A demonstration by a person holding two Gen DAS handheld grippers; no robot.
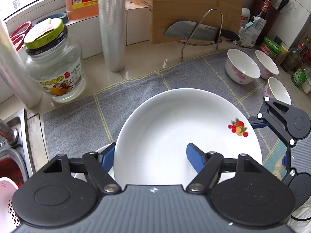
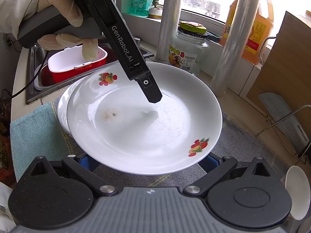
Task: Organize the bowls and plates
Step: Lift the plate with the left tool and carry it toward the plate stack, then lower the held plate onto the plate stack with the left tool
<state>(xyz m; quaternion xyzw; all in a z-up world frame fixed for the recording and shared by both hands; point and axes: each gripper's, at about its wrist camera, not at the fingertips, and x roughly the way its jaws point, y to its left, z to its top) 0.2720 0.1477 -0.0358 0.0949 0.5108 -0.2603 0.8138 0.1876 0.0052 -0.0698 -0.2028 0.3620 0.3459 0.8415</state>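
The white plate (image 1: 175,136) hung in my left tool (image 1: 149,158), clamped by its rim, one finger inside and one beneath, above a second plate (image 2: 64,106) on the grey cloth (image 1: 81,116) of the desk. My right tool (image 2: 149,162) sat apart under the plate's near edge. Three bowls (image 1: 243,66) stood beyond, to the right.

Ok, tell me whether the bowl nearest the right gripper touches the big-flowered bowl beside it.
Apart. The left wrist view shows a strip of grey cloth between the nearest bowl and the flowered bowl.
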